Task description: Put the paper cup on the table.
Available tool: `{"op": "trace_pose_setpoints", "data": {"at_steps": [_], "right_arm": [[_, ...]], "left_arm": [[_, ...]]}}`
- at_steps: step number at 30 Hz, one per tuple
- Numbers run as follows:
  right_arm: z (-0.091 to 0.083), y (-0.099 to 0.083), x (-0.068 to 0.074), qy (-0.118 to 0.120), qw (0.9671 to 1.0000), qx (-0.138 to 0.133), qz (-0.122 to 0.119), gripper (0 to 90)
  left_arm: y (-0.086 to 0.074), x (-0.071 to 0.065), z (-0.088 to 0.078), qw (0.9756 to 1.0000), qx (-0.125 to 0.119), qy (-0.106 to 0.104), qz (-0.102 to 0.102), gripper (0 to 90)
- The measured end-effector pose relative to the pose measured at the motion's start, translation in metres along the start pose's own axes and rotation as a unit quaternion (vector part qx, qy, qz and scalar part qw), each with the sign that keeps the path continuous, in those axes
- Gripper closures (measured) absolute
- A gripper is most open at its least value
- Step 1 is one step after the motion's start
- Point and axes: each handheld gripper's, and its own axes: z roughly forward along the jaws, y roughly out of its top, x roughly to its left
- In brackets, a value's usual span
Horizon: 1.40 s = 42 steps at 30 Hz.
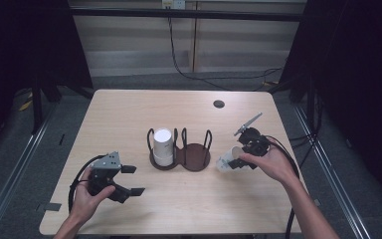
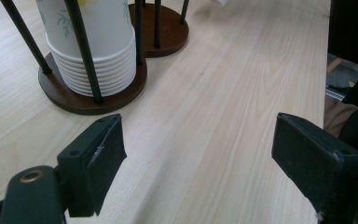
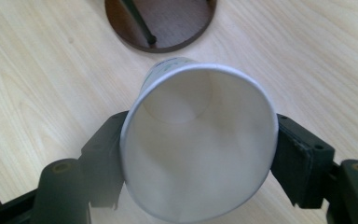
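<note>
White paper cup [image 3: 196,144] is gripped by the right claw [image 1: 233,160], its bottom pointed at nine o'clock toward the empty wooden holder ring [image 1: 196,156]. Left claw [image 1: 129,180] is spread wide, farther off.

Your left gripper [image 1: 129,180] sits near the table's front-left edge, jaws wide apart; your right gripper [image 1: 233,160] hovers toward the right edge, jaws clasping something, forearm angled in
</note>
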Motion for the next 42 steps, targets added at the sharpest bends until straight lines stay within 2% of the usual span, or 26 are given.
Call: {"op": "trace_pose_setpoints", "data": {"at_steps": [3,5,10,12,23,31,36,38,42], "right_arm": [[-0.001,0.003,-0.006,-0.005,0.9999,0.004,0.013,27.1],[-0.001,0.003,-0.008,-0.005,0.9999,0.003,0.011,27.1],[0.001,0.006,-0.013,-0.019,0.9992,0.026,0.023,26.7],[0.003,0.006,-0.015,-0.025,0.9989,0.035,0.02,26.4],[0.011,0.005,-0.026,-0.033,0.9972,0.053,0.041,25.3],[0.014,0.009,-0.026,-0.039,0.9973,0.05,0.038,23.0],[0.018,0.013,-0.026,-0.048,0.9964,0.048,0.05,22.5],[0.018,0.014,-0.026,-0.047,0.9966,0.05,0.046,22.8],[0.018,0.018,-0.025,-0.064,0.9956,0.059,0.034,23.7]], "left_arm": [[0.0,0.0,0.0,1.0,0.001,0.0,0.002,17.0],[0.0,0.0,0.0,1.0,0.002,-0.001,0.002,17.0],[0.0,0.0,0.0,1.0,0.002,0.0,0.002,17.1],[0.0,0.0,0.0,1.0,0.002,-0.001,0.005,17.1],[0.0,-0.001,0.002,0.9999,0.007,-0.003,0.007,17.0],[0.0,-0.001,0.003,0.9999,0.008,-0.004,0.009,17.1],[0.0,-0.001,0.003,0.9999,0.008,-0.005,0.006,17.0],[0.0,-0.001,0.003,0.9999,0.01,-0.005,0.008,17.1],[-0.001,0.0,0.003,0.9999,0.01,-0.005,0.008,17.0]]}}
